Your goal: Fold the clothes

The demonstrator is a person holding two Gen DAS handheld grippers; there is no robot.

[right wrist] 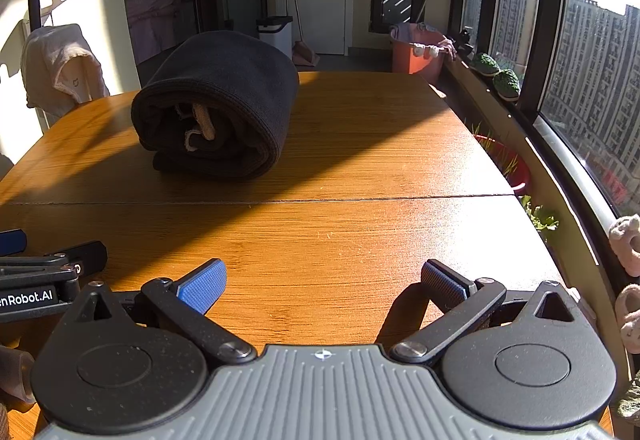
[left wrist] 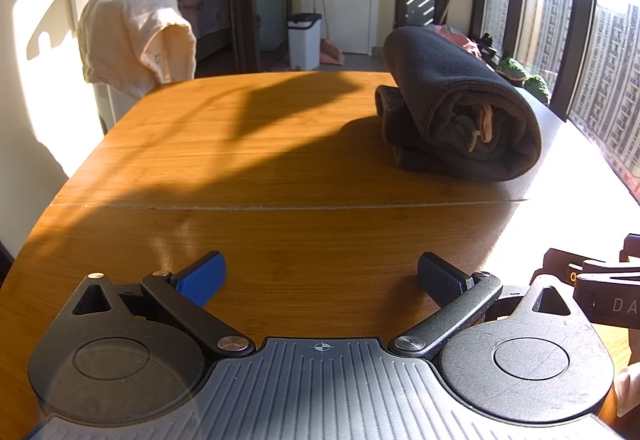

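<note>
Bundle of dark cloth lies ahead-left of my spread, empty right gripper, ahead-right of the equally released left gripper; right seems nearer.

Each tool, left and right, has black linkage arms with silver screws, blue textured pads, two round black housings and a ribbed grey body with a small crosshair mark. The left tool's side carries white lettering "nRobot.AI".

The rolled dark grey fleece garment hides its own inner layers and the wooden tabletop beneath it. The other gripper is cut off by the left-wrist frame's right edge.
</note>
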